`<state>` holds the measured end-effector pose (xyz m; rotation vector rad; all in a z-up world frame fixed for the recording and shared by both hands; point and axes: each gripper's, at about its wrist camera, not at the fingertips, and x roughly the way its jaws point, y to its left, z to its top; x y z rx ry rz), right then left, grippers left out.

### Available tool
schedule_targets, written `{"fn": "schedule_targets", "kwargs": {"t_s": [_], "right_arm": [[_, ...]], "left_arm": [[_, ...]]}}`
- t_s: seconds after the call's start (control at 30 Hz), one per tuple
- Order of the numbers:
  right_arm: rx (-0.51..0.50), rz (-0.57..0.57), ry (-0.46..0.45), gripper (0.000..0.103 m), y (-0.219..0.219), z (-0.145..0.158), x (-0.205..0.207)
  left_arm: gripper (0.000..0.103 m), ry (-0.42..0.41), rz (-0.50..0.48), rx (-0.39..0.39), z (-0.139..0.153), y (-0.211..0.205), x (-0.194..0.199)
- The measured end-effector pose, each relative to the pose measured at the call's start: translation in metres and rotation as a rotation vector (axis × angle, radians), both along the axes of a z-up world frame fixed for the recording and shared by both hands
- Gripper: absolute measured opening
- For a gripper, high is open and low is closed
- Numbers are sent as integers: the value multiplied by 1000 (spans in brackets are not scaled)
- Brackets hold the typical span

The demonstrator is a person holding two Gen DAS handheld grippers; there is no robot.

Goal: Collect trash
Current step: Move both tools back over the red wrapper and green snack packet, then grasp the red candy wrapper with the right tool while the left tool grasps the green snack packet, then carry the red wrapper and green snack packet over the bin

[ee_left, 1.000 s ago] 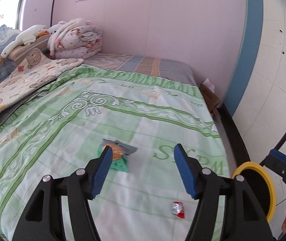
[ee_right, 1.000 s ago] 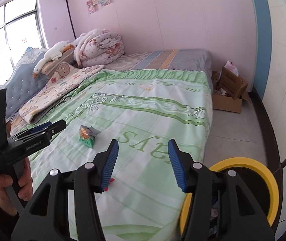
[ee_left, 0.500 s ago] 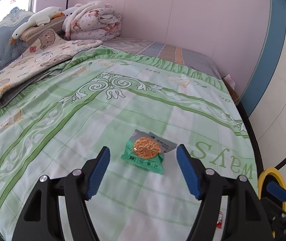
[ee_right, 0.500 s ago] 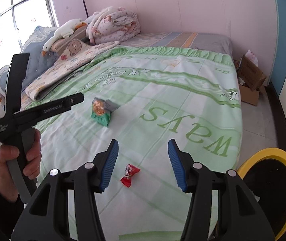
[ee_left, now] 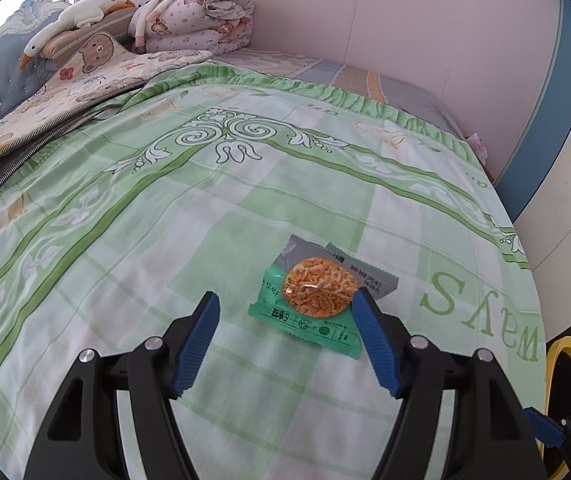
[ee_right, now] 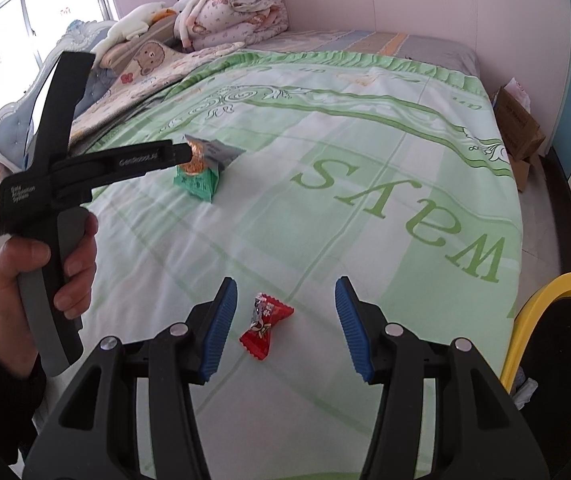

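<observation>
Two pieces of trash lie on the bed (ee_right: 365,240), well apart: one green snack packet (ee_left: 317,298) and one red candy wrapper (ee_right: 266,327); one yellow-rimmed bin (ee_right: 541,300) stands beside the bed's edge. The packet is flat, green along its near edge with a grey torn-open flap behind and a round window of orange crumbs in the middle; small white print and round marks run along its green strip, too small to read beyond what looks like "5 12 45". The candy wrapper is red with twisted ends and a silvery patch, lying crumpled on the coverlet. The left tongs (ee_left: 285,318) stand wide open and grip nothing; the packet lies between their blue pads, the right pad just at its corner, though contact cannot be judged. The right tongs (ee_right: 285,308) are also spread wide and empty, with the candy wrapper between the pads and nearer the left one. The coverlet bears large green letters reading "ways" upside down; the left tool's black arm carries white lettering, seemingly "GenRobot.AI".
</observation>
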<state>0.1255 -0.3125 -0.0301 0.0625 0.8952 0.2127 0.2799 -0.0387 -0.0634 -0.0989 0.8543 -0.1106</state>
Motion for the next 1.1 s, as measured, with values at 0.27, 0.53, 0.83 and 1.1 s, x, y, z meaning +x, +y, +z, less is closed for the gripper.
{"fn": "schedule_targets", "kwargs": {"t_s": [0.27, 0.53, 0.83, 1.1], "right_arm": [[-58, 40, 19, 49, 17, -21, -4], [-44, 53, 19, 46, 20, -28, -1], [-67, 38, 15, 25, 19, -32, 1], [-55, 44, 7, 23, 17, -29, -1]], "left_arm": [[65, 9, -5, 8, -16, -6, 9], [58, 11, -32, -3, -28, -12, 12], [15, 16, -51, -31, -31, -12, 10], [7, 6, -57, -50, -30, -10, 8]]}}
